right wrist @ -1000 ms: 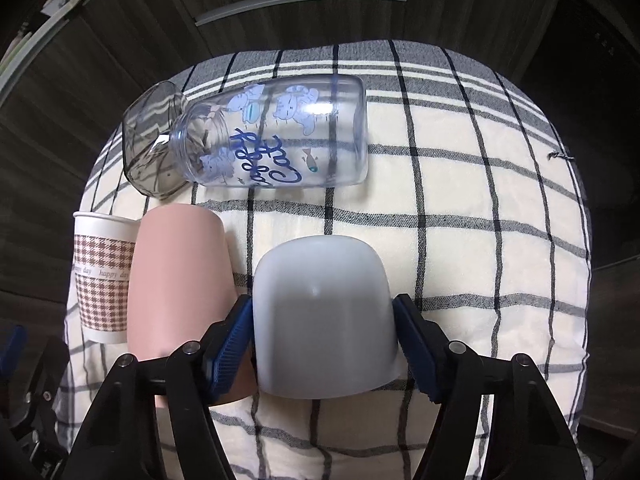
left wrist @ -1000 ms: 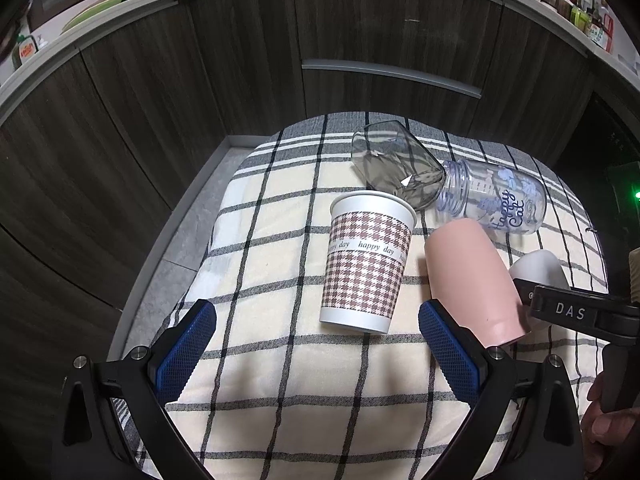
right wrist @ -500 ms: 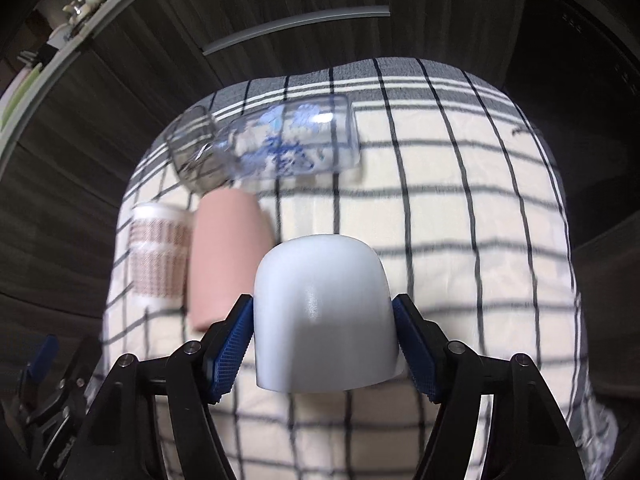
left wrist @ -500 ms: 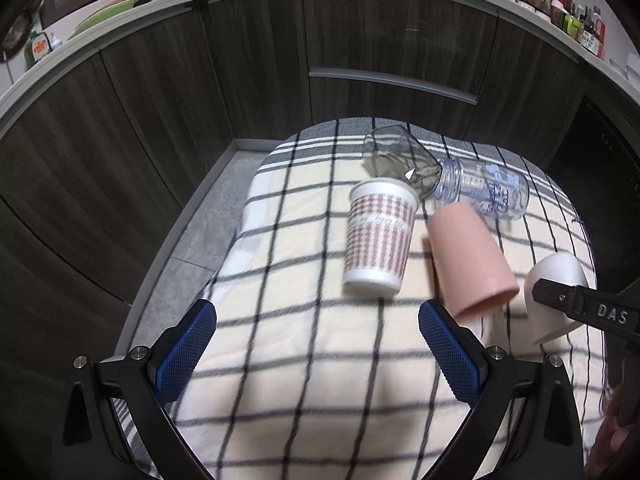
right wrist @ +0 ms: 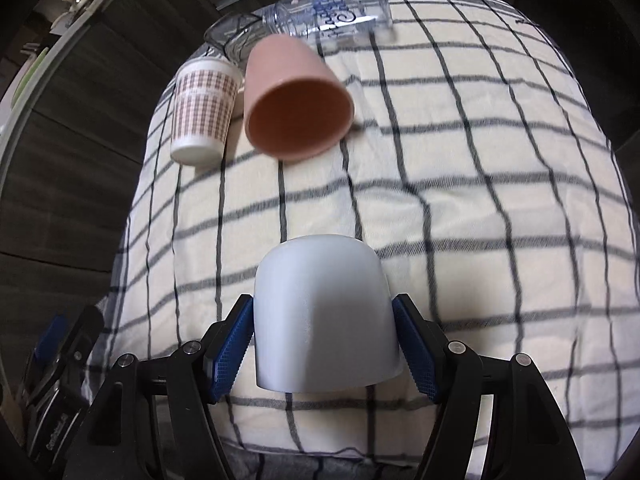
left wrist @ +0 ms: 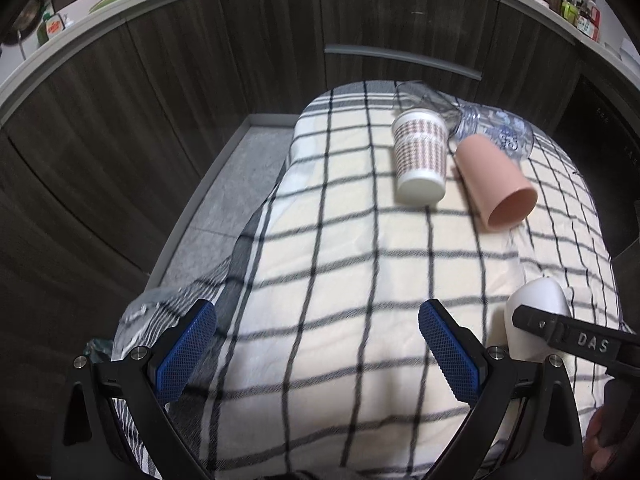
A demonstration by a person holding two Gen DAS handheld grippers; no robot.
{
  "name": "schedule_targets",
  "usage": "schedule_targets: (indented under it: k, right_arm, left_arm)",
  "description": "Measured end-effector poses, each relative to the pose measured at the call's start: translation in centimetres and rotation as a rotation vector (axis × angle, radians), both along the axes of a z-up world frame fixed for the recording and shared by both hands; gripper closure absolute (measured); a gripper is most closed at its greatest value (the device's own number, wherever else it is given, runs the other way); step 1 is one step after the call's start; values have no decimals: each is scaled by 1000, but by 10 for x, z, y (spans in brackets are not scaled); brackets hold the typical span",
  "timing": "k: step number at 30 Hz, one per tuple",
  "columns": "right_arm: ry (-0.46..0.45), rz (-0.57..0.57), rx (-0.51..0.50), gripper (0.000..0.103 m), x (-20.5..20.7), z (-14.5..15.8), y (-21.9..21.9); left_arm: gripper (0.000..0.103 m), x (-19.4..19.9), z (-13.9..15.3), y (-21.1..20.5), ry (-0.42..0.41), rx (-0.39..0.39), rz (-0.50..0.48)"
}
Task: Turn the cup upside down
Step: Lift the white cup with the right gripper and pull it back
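Right wrist view shows the right tool (right wrist: 324, 350) closed on a white cup (right wrist: 325, 312), its blue pads (right wrist: 231, 354) pressed against the cup's two sides. The cup's rounded closed end points away from the camera and its rim sits nearest the tool, over the checked cloth (right wrist: 460, 200) that covers the worktop. Farther back, a pink cup (right wrist: 296, 100) lies tipped with its open mouth facing the camera. Just beside it on the left stands a houndstooth paper cup (right wrist: 204, 114), wide end away from the camera. Behind the pink cup lie a clear printed bottle (right wrist: 332, 10) on its side and a clear glass (right wrist: 234, 36), the bottle's neck touching the glass.

From the left wrist view, the left tool (left wrist: 318, 346) is spread wide with nothing between its blue pads (left wrist: 186, 346), hovering above the cloth near the front edge. The white cup appears at the right, held in the other tool. Dark wood cabinets (left wrist: 200, 80) stand behind the worktop.
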State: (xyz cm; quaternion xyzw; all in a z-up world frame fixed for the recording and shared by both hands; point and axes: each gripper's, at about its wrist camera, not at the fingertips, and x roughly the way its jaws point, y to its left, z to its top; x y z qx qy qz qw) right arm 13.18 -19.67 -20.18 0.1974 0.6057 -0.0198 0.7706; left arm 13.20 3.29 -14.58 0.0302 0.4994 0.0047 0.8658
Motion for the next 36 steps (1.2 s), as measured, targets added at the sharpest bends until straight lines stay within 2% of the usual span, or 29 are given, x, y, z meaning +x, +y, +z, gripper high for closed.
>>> schedule_targets:
  k: [8, 9, 10, 12, 16, 20, 22, 26, 31, 36]
  right_arm:
    - [-9, 19, -36, 33, -2, -3, 7]
    - [-16, 16, -37, 31, -2, -2, 8]
    - [-25, 11, -36, 23, -2, 1, 6]
    - [-48, 3, -41, 16, -5, 10, 3]
    - [-94, -2, -44, 16, -11, 29, -7]
    - [-196, -22, -94, 16, -21, 61, -23]
    - [-244, -26, -126, 15, -23, 74, -30]
    - [-327, -50, -192, 15, -24, 94, -54]
    - [-380, -58, -226, 15, -19, 110, -80]
    - [-421, -39, -263, 15, -12, 121, -90]
  left_arm:
    - [0, -5, -3, 1, 13, -18, 3]
    - [0, -6, -2, 0, 12, -18, 0]
    - [0, -6, -1, -1, 12, -18, -4]
    - [0, -7, 0, -4, 18, -20, -12]
    - [0, -8, 2, -13, 33, -28, -29]
    - [0, -8, 6, -34, 58, -38, -75]
    - [0, -5, 6, -46, 91, -54, -99]
    - [0, 5, 0, -77, 207, -119, -147]
    - [0, 24, -13, -114, 383, -199, -176]
    - [1, 45, -25, -140, 526, -237, -172]
